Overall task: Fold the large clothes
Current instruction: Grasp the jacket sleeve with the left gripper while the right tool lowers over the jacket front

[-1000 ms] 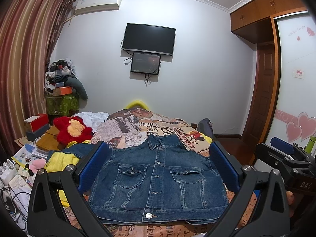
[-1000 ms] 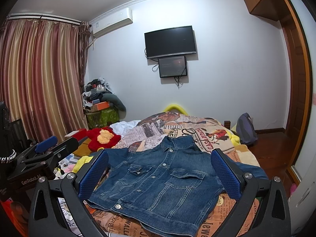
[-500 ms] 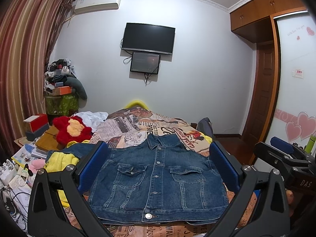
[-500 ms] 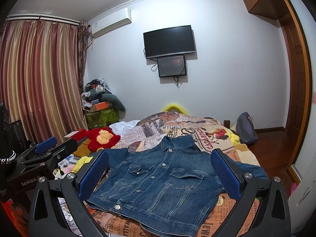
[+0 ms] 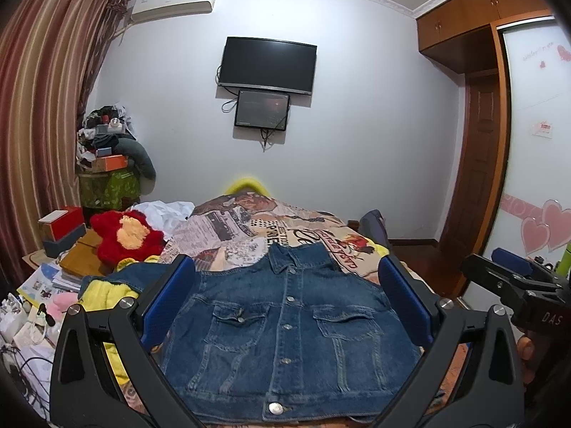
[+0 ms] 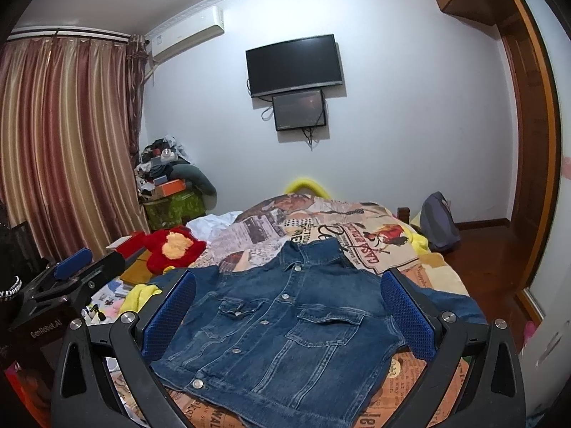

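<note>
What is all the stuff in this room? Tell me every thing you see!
denim jacket: one, blue, buttoned, flat on the bed, collar toward the far wall
bed cover: one, newspaper print, under the jacket
plush toy: one, red and yellow, left of the bed
yellow cloth: one, by the jacket's left sleeve
television: one, black, on the wall
small screen: one, dark, just under the television
air conditioner: one, white, high on the wall
curtains: striped red and tan, left side
backpack: one, grey, on the floor right of the bed
left gripper: blue pads, open, holding nothing
right gripper: blue pads, open, holding nothing
</note>
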### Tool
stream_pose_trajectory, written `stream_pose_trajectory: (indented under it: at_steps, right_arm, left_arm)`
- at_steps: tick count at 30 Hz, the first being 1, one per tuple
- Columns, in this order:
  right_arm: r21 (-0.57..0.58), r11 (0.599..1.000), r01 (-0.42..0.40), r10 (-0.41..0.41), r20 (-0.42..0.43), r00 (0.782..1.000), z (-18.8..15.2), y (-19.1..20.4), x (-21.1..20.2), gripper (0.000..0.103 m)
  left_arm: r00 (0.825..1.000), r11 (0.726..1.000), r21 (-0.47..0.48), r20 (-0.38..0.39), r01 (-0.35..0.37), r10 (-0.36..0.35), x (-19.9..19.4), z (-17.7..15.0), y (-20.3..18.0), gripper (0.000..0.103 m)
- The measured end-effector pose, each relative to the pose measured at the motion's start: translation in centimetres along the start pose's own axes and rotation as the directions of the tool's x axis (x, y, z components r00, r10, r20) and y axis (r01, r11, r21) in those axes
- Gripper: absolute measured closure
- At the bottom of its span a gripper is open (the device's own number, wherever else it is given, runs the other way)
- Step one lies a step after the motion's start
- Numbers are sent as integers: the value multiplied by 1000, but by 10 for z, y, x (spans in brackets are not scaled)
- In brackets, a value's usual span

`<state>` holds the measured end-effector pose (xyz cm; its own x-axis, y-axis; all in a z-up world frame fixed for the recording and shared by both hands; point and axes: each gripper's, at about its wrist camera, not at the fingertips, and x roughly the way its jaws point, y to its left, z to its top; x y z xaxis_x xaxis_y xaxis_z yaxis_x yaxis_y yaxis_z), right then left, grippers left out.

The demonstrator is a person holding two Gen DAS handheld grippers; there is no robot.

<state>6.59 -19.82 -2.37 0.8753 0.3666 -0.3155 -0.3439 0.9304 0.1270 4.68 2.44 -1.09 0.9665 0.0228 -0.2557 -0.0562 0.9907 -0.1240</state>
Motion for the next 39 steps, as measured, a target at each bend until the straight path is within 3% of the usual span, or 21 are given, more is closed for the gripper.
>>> stream_pose_trajectory:
  at_steps: [11,15,21,25,29,32,37,39]
  right_arm:
    - [33,998,44,-41,-82,996,16,-27,87,0]
    - [8,998,67,-66,-109,992,22,-34,130,0]
    - [-29,998,65,-69,-173,983,31,-45,207,0]
    - [-53,997,55,-66,-244,967,31,-50,264,0]
    - [-68,997,38,-59,-337,939,23,-54,321,0]
    - [-80,997,19,-51,-426,903,9,-55,365,0]
    - [-37,999,-14,-10,-576,817,-25,-60,426,0]
    - [-14,1000,-14,2,-619,785,-38,-62,445,0]
  left_arm:
    - [988,989,10,-36,-151,151,76,13,49,0]
    - [971,973,12,-62,-230,230,110,17,81,0]
    - [932,940,-68,-170,-335,320,170,15,164,0]
    - [912,921,-140,-258,-363,320,202,2,215,0]
    - [874,895,-191,-370,-403,315,235,-21,266,0]
    - [840,882,-229,-470,-413,271,258,-41,298,0]
    - [784,848,-332,-603,-413,145,291,-76,338,0]
    - [769,829,-373,-630,-417,104,301,-86,351,0]
